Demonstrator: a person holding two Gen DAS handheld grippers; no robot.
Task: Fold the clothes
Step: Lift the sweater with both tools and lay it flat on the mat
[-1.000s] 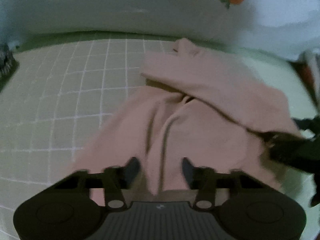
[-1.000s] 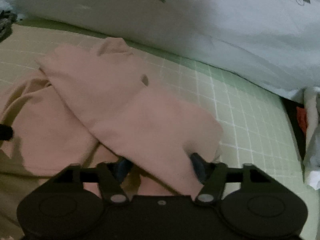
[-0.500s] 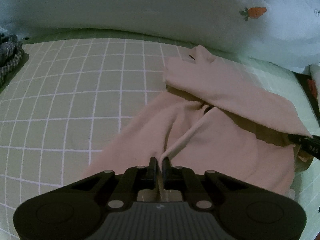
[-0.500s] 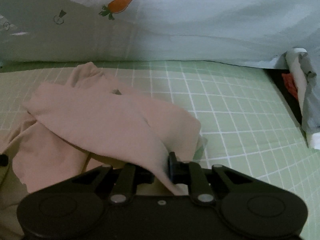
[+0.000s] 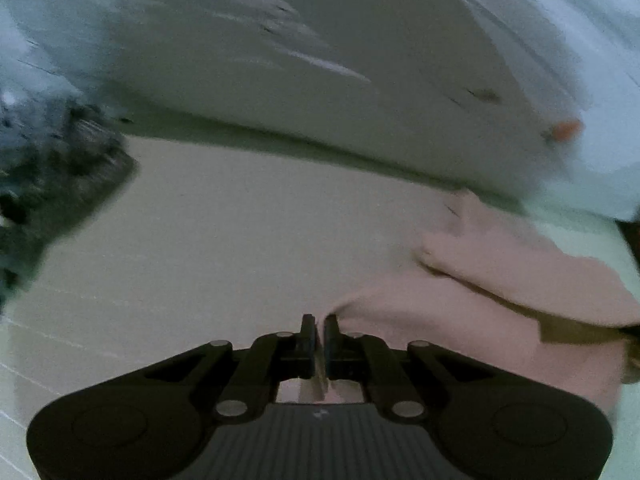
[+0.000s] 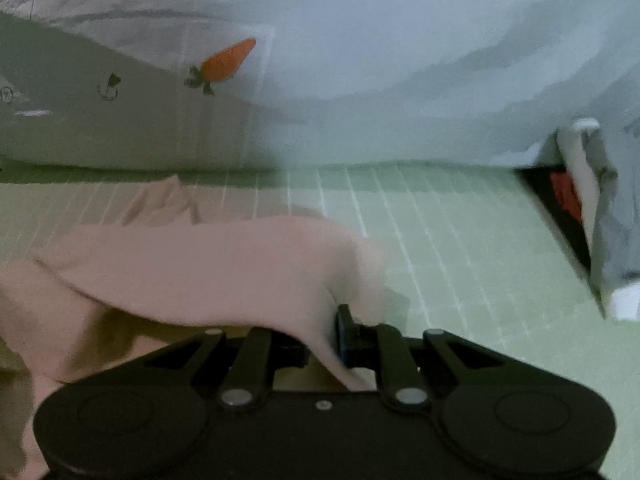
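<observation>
between both grippers' closed fingers point(image 5: 332, 336) point(image 6: 346, 340), the pink garment point(image 6: 192, 268) is pinched.

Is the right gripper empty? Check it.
No, the right gripper is shut on a fold of the pink garment.

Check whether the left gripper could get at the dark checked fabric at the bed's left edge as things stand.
Probably not: the left gripper is shut on the pink garment. Bare sheet lies before the dark fabric.
</observation>
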